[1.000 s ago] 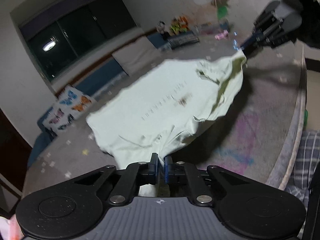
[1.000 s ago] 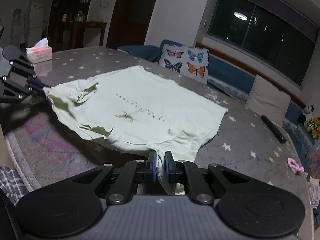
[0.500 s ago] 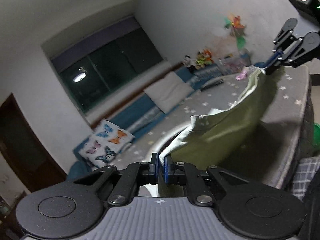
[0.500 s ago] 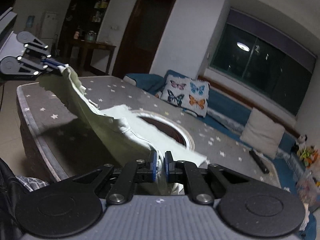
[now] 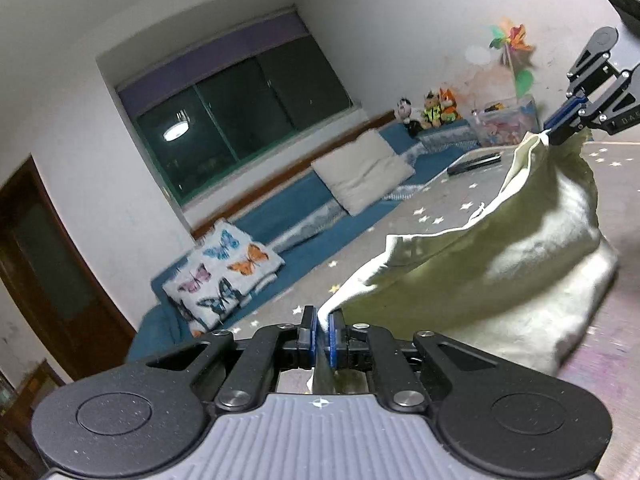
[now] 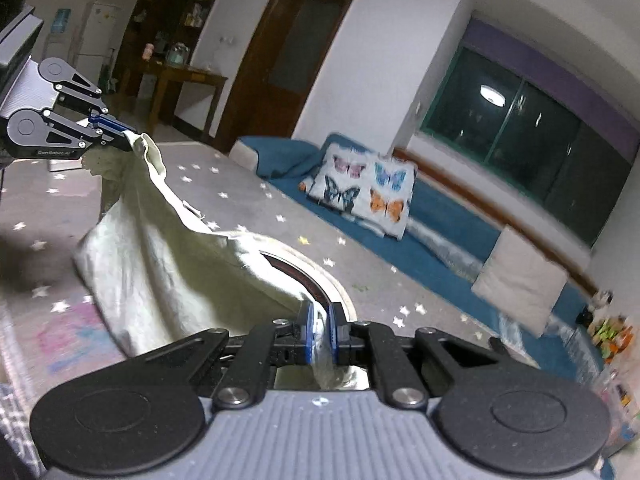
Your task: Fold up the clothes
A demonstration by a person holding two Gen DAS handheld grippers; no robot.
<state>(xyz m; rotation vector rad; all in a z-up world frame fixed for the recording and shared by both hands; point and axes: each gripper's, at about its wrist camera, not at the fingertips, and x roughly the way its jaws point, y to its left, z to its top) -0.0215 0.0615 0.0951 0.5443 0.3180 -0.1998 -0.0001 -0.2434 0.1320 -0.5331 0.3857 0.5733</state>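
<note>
A pale green T-shirt (image 5: 500,268) hangs in the air between my two grippers, its lower part draping onto the grey star-patterned table (image 5: 440,216). My left gripper (image 5: 322,332) is shut on one corner of the shirt. My right gripper (image 6: 320,330) is shut on the other corner; it also shows in the left wrist view (image 5: 560,128) at the upper right. In the right wrist view the shirt (image 6: 160,264) sags toward the left gripper (image 6: 116,132) at the far left.
A black remote (image 5: 474,162) lies on the table's far side. A blue bench with a butterfly cushion (image 5: 224,272) and a white pillow (image 5: 364,176) runs behind the table. A round dark ring (image 6: 304,276) shows on the table beyond the shirt.
Both grippers have lifted the shirt off the table, from lying flat to hanging between them. Both cameras have tilted up toward the room.
</note>
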